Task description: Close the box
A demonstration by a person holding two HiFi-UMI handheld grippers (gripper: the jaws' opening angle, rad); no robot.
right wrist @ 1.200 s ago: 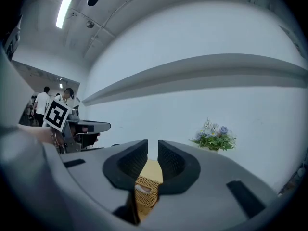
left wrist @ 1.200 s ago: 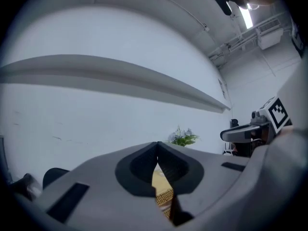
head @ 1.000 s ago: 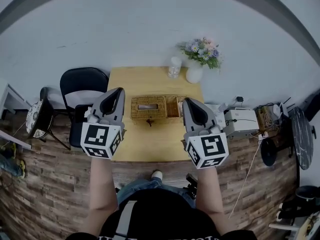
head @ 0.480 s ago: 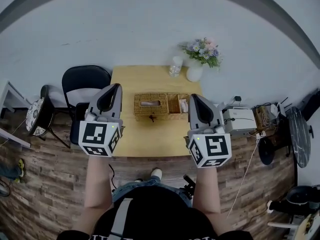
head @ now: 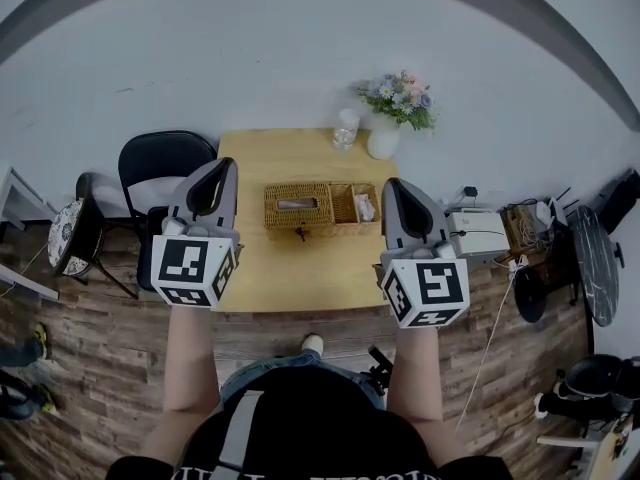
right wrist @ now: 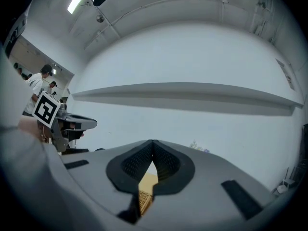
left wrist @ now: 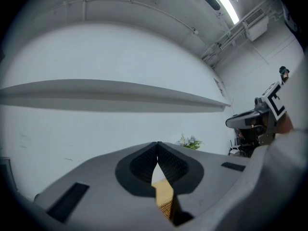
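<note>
Box (head: 299, 208) centred on table (head: 290, 278), free wood to 6 o'clock edge — left gripper (head: 222, 165) at its 9 o'clock, right gripper (head: 392, 183) at 3, both pinched closed, empty.

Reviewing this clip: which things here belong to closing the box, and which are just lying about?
Job in hand: wicker box; left gripper and right gripper, both shut and empty.
Lying about: flower vase; glass jar; black chair; white device beside the table.
</note>
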